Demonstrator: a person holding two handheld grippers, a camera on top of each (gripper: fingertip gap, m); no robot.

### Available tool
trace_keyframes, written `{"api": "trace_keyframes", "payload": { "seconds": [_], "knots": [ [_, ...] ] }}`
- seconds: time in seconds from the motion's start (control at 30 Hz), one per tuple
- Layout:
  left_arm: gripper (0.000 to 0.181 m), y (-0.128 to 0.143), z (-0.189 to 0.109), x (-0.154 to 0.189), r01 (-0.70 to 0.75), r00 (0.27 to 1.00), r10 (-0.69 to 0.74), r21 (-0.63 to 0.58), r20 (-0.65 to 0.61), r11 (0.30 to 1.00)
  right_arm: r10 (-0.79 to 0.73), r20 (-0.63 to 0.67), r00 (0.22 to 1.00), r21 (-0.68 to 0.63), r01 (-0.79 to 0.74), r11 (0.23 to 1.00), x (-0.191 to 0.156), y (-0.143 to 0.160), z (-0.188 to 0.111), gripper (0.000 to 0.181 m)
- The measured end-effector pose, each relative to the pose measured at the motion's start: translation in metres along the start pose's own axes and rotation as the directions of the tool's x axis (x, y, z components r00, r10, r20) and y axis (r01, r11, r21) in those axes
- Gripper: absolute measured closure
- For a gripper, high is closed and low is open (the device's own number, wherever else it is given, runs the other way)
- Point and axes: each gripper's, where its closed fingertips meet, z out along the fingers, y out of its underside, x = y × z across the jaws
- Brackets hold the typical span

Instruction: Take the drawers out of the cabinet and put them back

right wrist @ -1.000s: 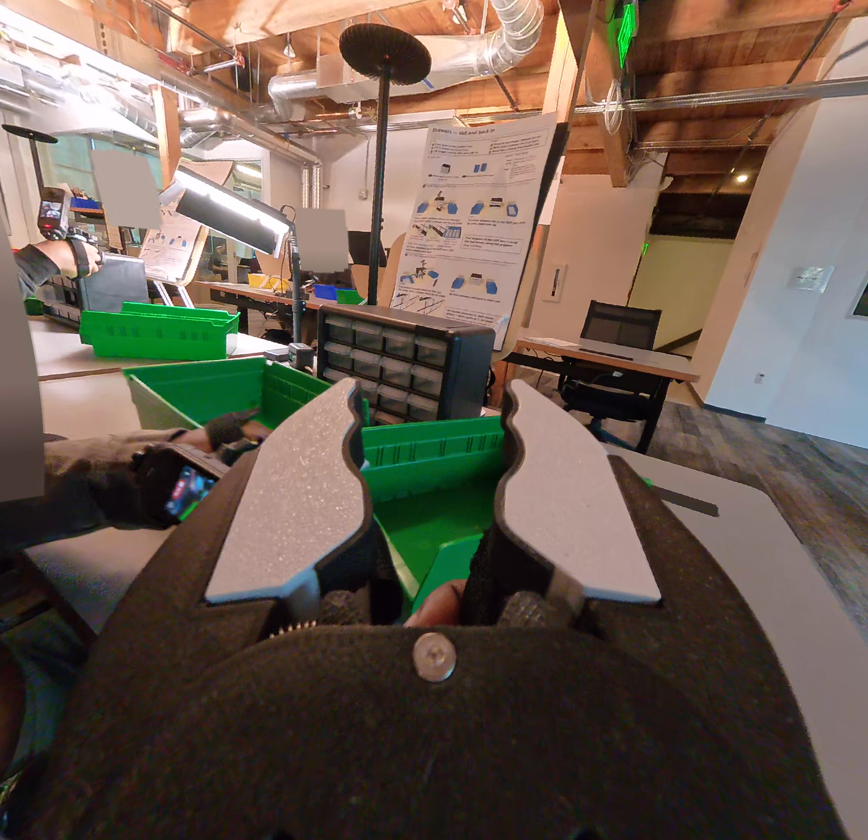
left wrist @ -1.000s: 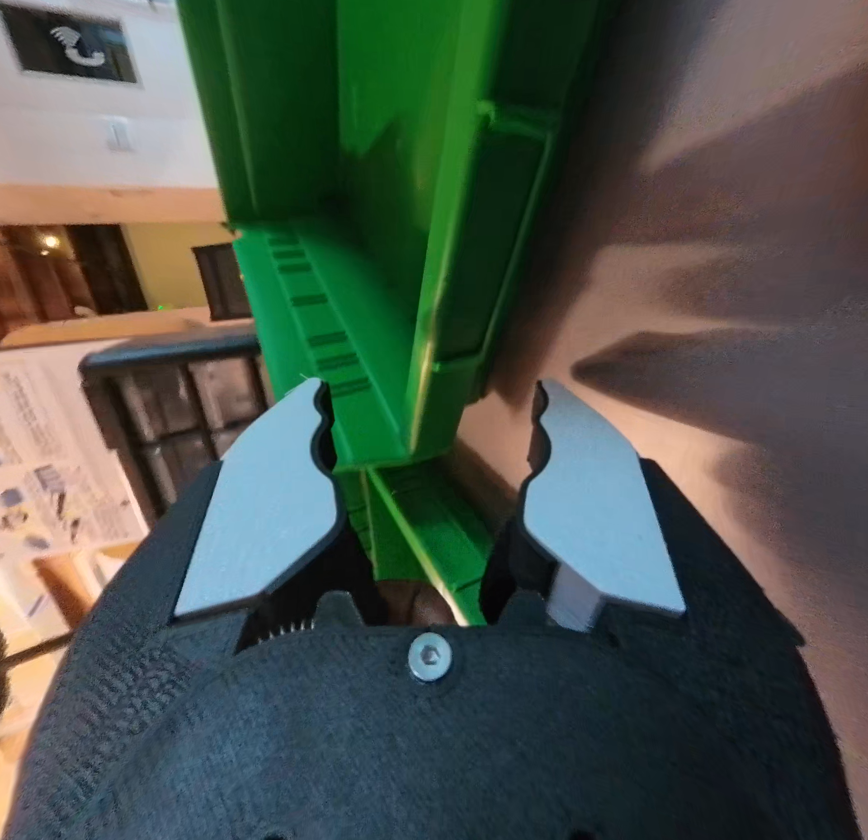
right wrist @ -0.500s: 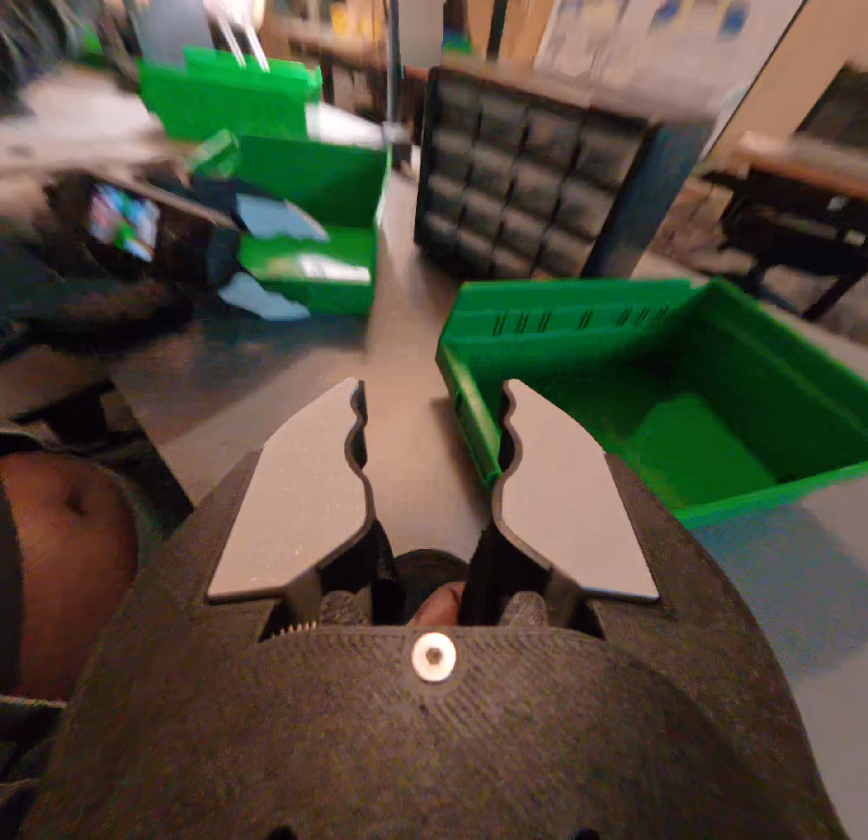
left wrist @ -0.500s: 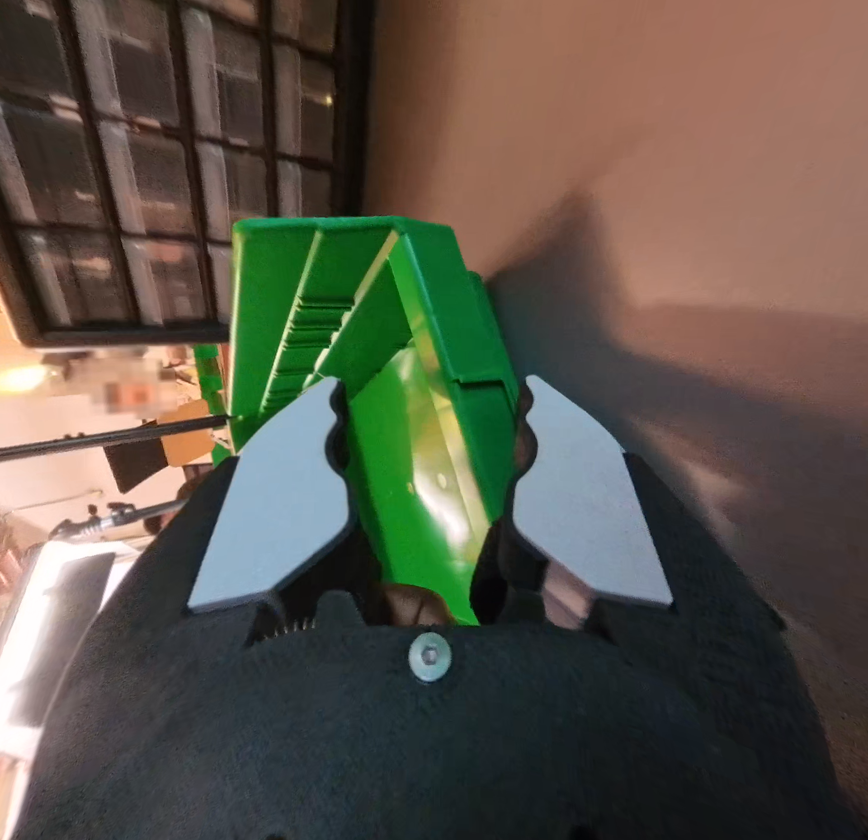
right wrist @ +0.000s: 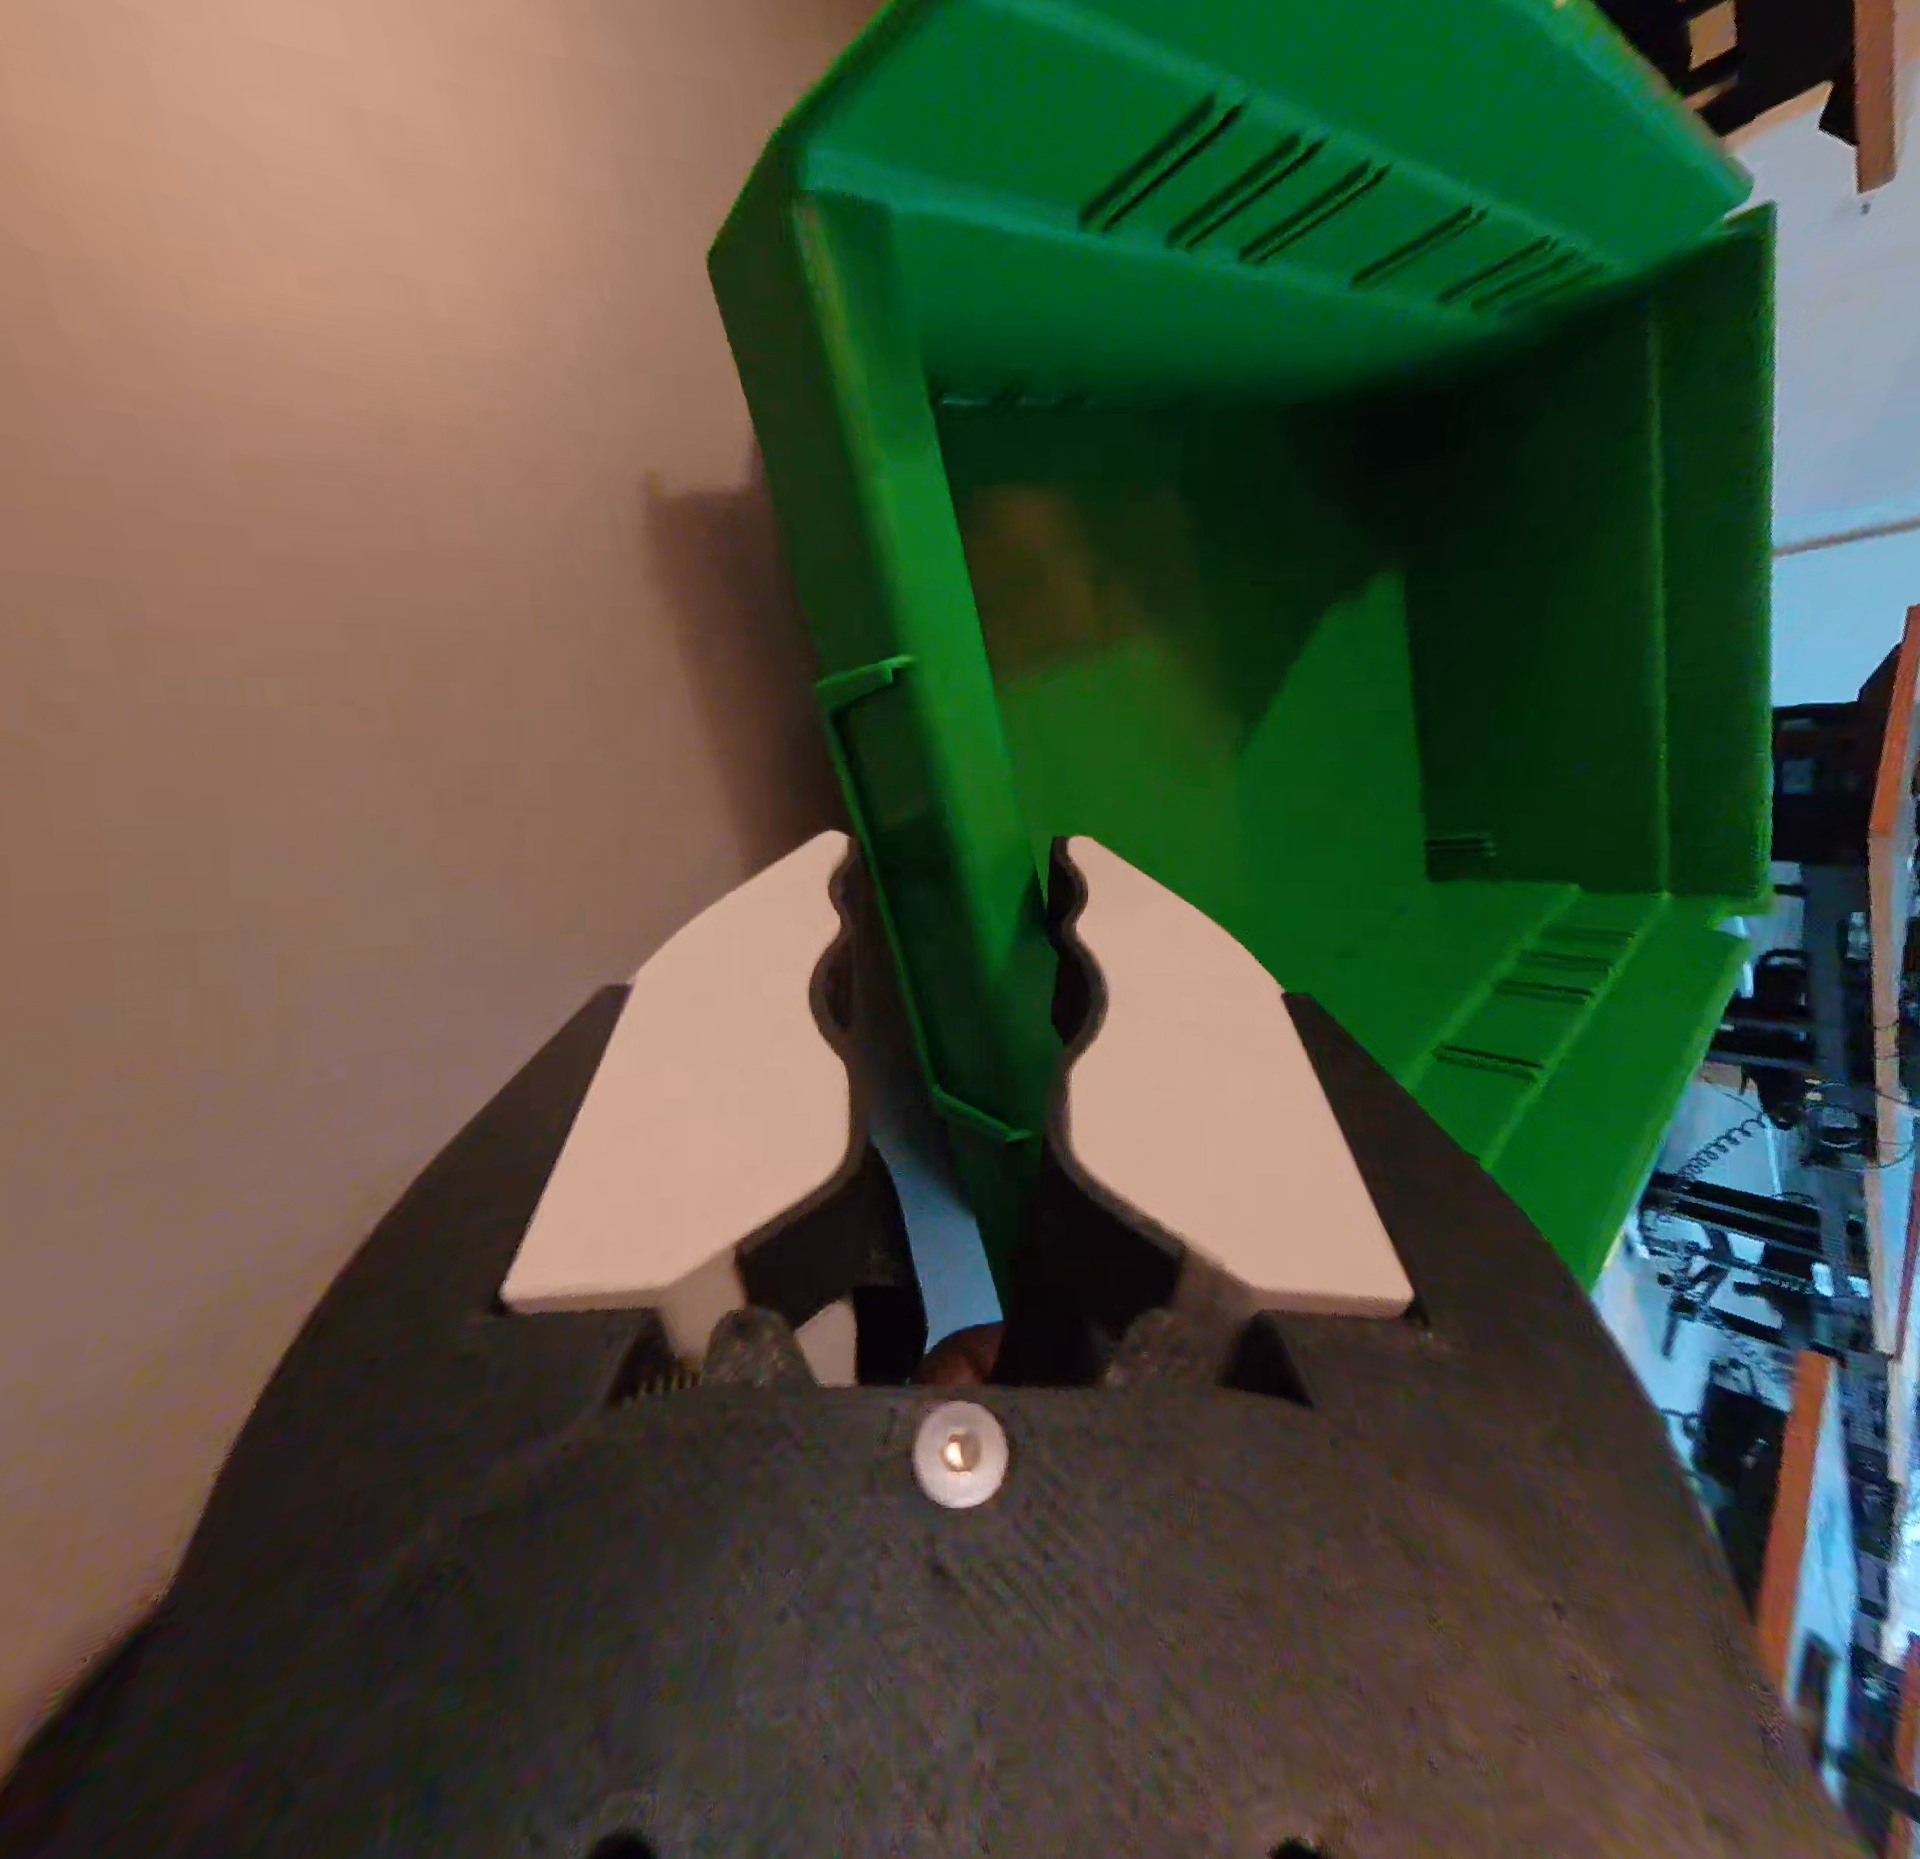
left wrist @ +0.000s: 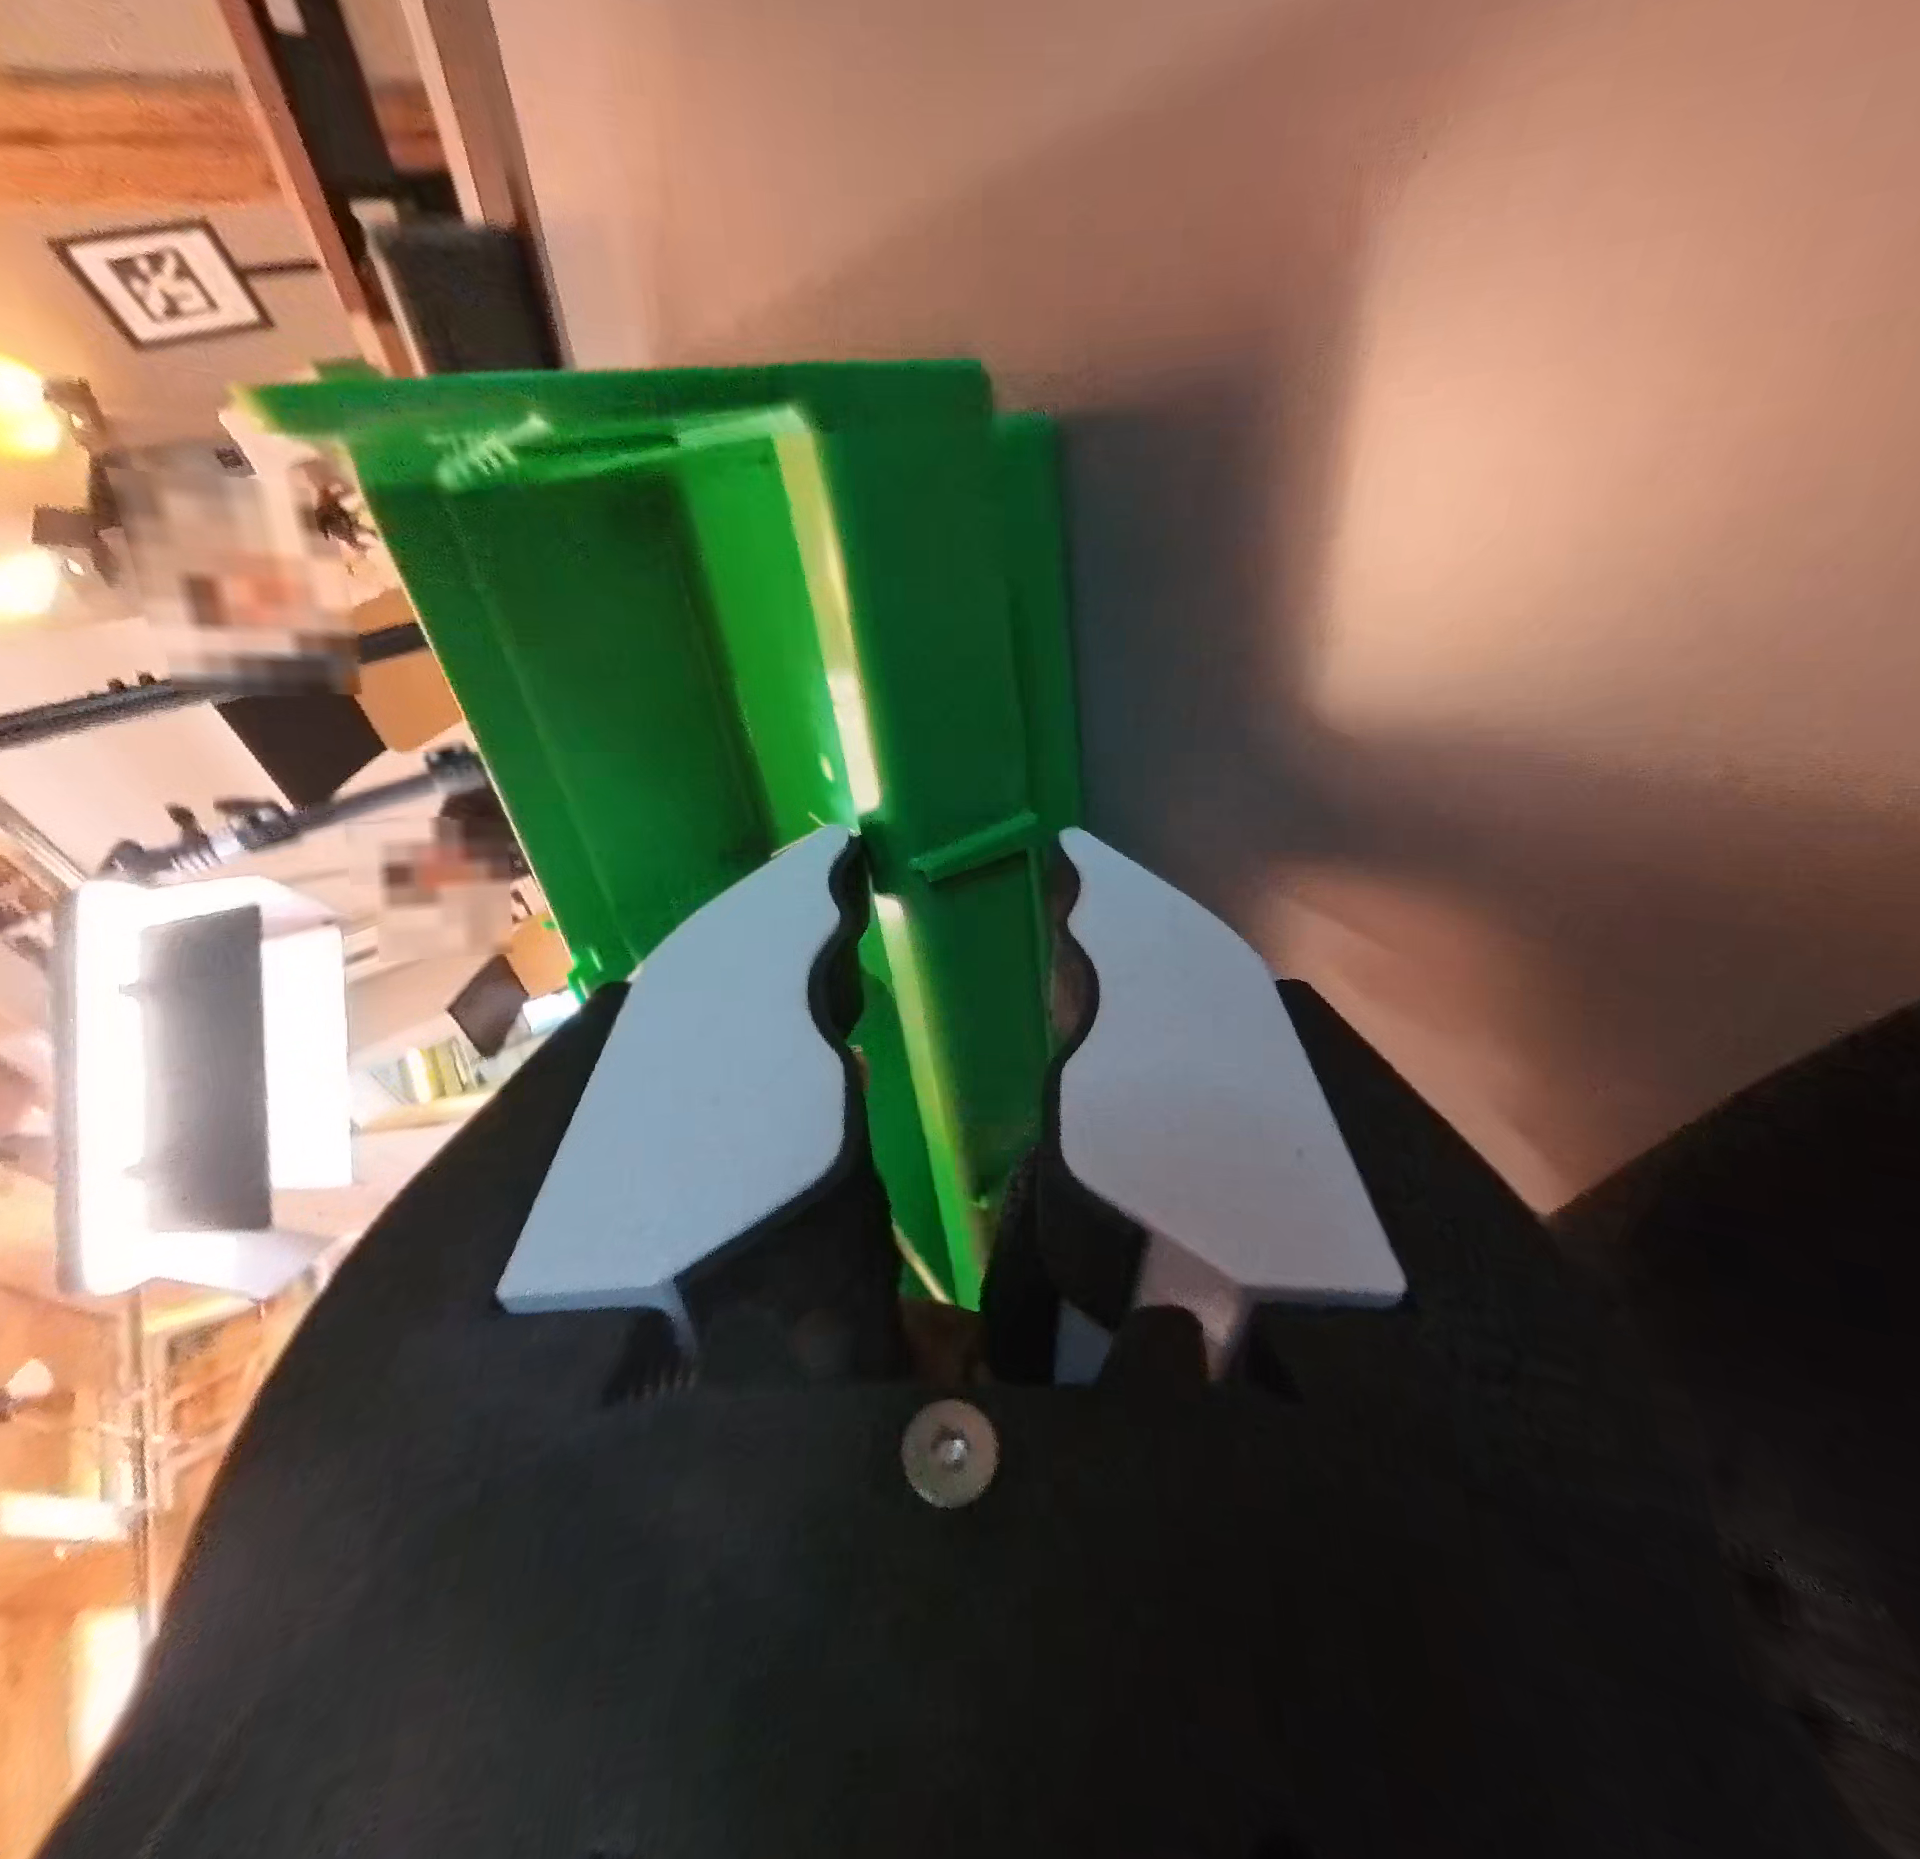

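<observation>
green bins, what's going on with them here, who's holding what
A person is working with two handheld grippers, each on a green bin. The left gripper has its fingers on either side of the wall of a green bin that rests by the tan table. The right gripper grips the front wall of another green bin, which is empty inside. Both views are tilted sideways and somewhat blurred. No drawer cabinet shows in either view.

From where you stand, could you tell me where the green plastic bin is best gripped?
By its thin side wall at the rim, coming in edge-on. The right claw already straddles the green plastic bin there, one finger inside, one outside. The flat, narrow wall fits between the jaws.
</observation>
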Motion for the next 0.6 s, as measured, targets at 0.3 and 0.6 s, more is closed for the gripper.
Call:
{"api": "trace_keyframes", "payload": {
  "seconds": [0.3, 0.6],
  "knots": [
    [0.149, 0.088, -0.001, 0.009, 0.061, 0.998, -0.06, -0.071, 0.017, 0.996, -0.157, 0.015, 0.987, -0.099, 0.158, 0.982, 0.035, 0.077, -0.015, 0.146],
    [0.148, 0.11, -0.011, 0.018, 0.051, 0.997, -0.058, -0.144, -0.047, 0.988, -0.122, 0.002, 0.993, -0.07, 0.122, 0.99, 0.053, 0.121, -0.025, 0.145]
  ]
}}
